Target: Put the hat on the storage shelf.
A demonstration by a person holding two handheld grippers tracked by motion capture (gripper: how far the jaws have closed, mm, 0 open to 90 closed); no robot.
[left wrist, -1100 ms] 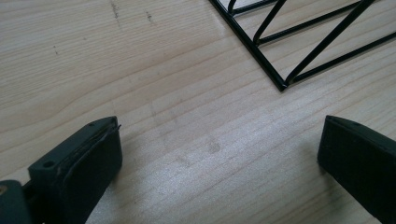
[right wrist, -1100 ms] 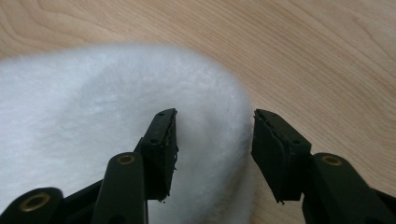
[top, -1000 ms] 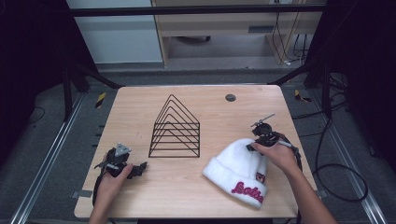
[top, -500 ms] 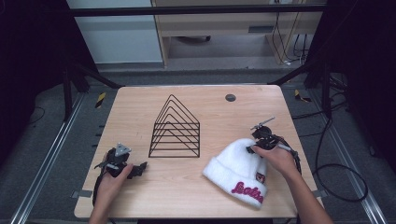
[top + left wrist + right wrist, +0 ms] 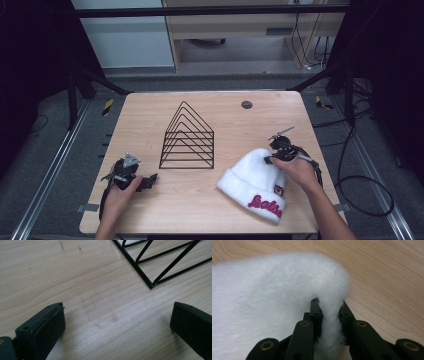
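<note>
Two grippers: right gripper pinches the red-lettered, unreadable white beanie; left gripper fingers spread.

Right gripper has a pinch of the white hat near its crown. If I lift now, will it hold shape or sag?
Probably sags: the white hat is fluffy fabric, already bunched thin inside the right gripper. It looks light, so that pinch should likely carry it. The cuff end would probably hang lowest. Unlikely to slip, since the pile is squeezed tight.

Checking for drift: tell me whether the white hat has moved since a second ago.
No. The white hat lies as far right of the wire rack as before, pinched by the right gripper.
</note>
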